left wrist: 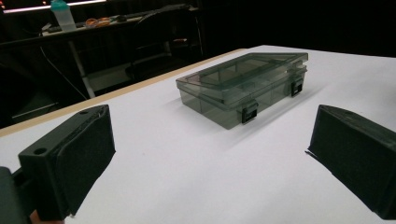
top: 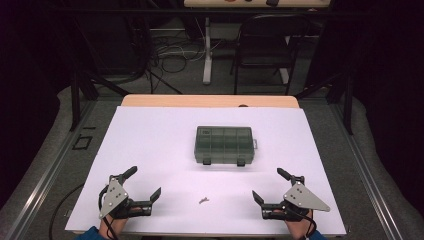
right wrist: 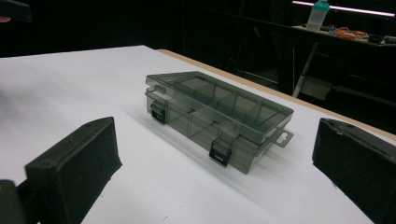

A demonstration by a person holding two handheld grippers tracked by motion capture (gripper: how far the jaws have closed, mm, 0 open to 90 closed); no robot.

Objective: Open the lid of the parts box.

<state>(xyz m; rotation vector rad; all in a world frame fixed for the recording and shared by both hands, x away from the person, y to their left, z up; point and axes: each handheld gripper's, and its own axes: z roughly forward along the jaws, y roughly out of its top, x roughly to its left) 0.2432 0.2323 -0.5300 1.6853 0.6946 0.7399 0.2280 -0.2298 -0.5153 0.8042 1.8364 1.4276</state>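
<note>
Here a smoky translucent compartment box (top: pixel 224 145) sits near the middle of a white table sheet (top: pixel 150 145), its lid down and two black latches (top: pixel 205 161) on the long side that faces the person. Through the lid, dividers split the inside into small cells; whether anything lies in them cannot be told. A small hang tab juts from the box's right end.

The left gripper (top: pixel 145 184) rests at the near left of the sheet, held by a hand (top: pixel 111 226) in a blue sleeve, its two black jaws spread wide with nothing between them. In the left gripper view, the box (left wrist: pixel 243 86) lies ahead, well apart from the jaws.

The right gripper (top: pixel 270 185) rests at the near right, mirrored to the first, its jaws likewise wide apart and bare. In the right gripper view, the box (right wrist: pixel 217 119) lies ahead between the jaw tips' lines of sight, not touched.

Between the two grippers, near the front edge, lies a tiny grey object (top: pixel 203 200), too small to identify. Beyond the table stands a dark folding chair (top: pixel 262 45).
</note>
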